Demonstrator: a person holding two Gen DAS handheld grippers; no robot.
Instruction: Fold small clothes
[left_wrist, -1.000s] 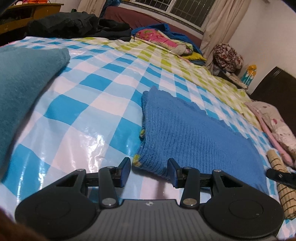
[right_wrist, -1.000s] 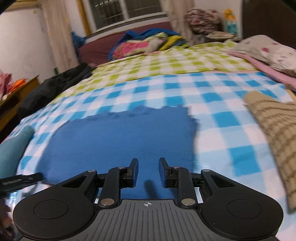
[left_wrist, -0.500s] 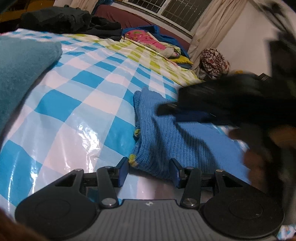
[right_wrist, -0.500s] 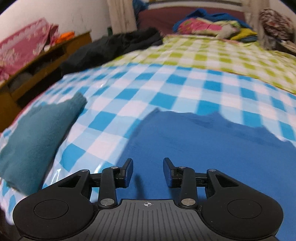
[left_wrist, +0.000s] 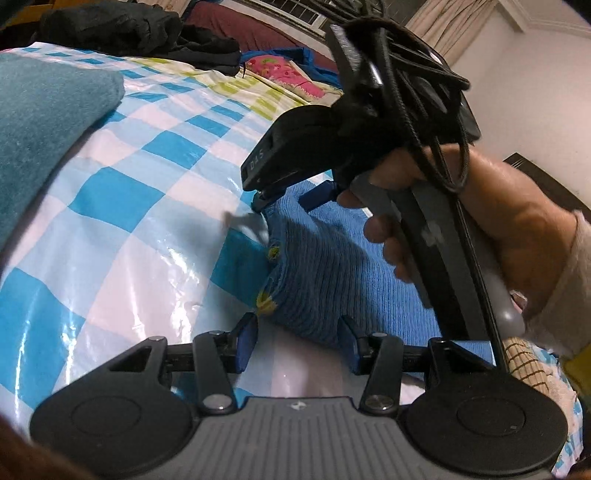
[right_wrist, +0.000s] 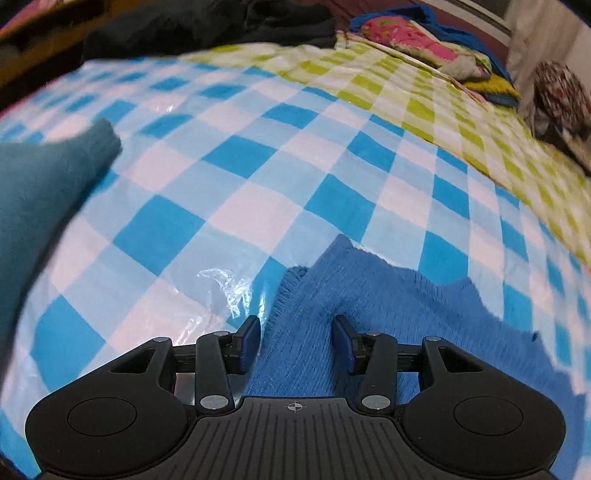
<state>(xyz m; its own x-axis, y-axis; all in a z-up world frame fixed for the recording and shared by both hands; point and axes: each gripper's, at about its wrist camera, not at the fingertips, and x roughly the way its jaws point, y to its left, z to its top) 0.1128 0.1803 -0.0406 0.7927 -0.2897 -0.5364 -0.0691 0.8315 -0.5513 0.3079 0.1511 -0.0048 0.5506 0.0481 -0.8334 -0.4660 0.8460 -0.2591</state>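
Blue knit (left_wrist: 332, 273) lies flat on the checked sheet (right_wrist: 258, 177), its left edge straddled near and far by the left gripper (left_wrist: 297, 338) and right gripper (right_wrist: 295, 341), both with jaws released, apparently poised to pinch that edge for a fold.

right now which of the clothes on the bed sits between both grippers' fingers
The bright blue knitted garment, whose left edge lies between the open fingers of both the left gripper and right gripper. The folded teal garment lies apart, far left.

White "DAS" lettering on right gripper (left_wrist: 286, 195) black body, nothing else legible
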